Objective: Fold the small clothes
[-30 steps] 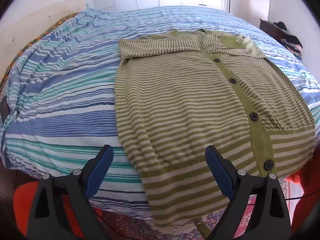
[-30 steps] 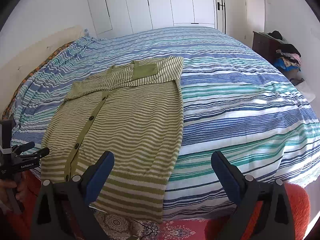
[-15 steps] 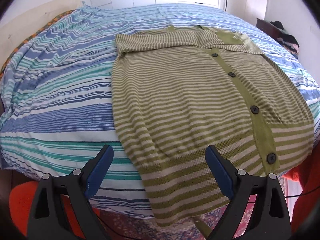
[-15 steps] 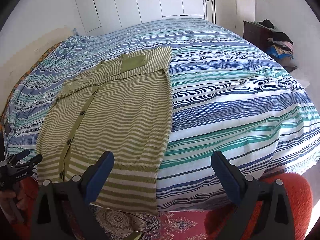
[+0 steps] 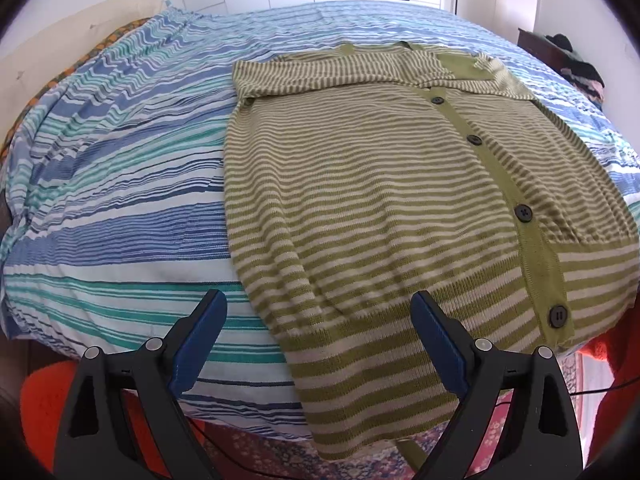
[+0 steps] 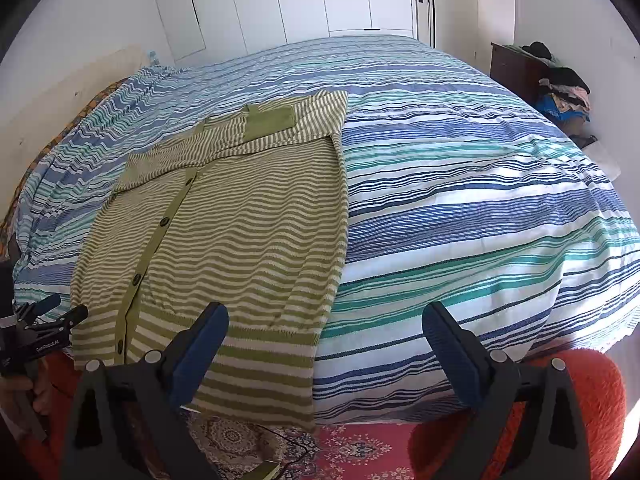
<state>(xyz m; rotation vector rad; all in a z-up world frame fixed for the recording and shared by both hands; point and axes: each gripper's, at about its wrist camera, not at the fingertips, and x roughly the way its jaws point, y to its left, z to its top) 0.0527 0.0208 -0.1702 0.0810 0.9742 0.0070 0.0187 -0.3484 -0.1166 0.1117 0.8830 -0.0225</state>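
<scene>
A green and cream striped cardigan (image 5: 380, 184) with dark buttons lies flat on the striped bed, sleeves folded across its top, hem hanging over the near edge. It also shows in the right wrist view (image 6: 240, 232). My left gripper (image 5: 318, 344) is open and empty, just before the hem's left corner. My right gripper (image 6: 324, 350) is open and empty, over the hem's right corner at the bed edge. The left gripper also shows at the left edge of the right wrist view (image 6: 52, 314).
The bed (image 6: 460, 200) has a blue, teal and white striped cover. A dark nightstand with piled clothes (image 6: 560, 88) stands at the right wall. White wardrobe doors (image 6: 304, 0) are behind the bed. A patterned red rug (image 6: 360, 448) and a cable lie on the floor.
Both grippers have moved a little closer to the bed edge and the cardigan's hem. Both stay open. The cardigan has not moved.
</scene>
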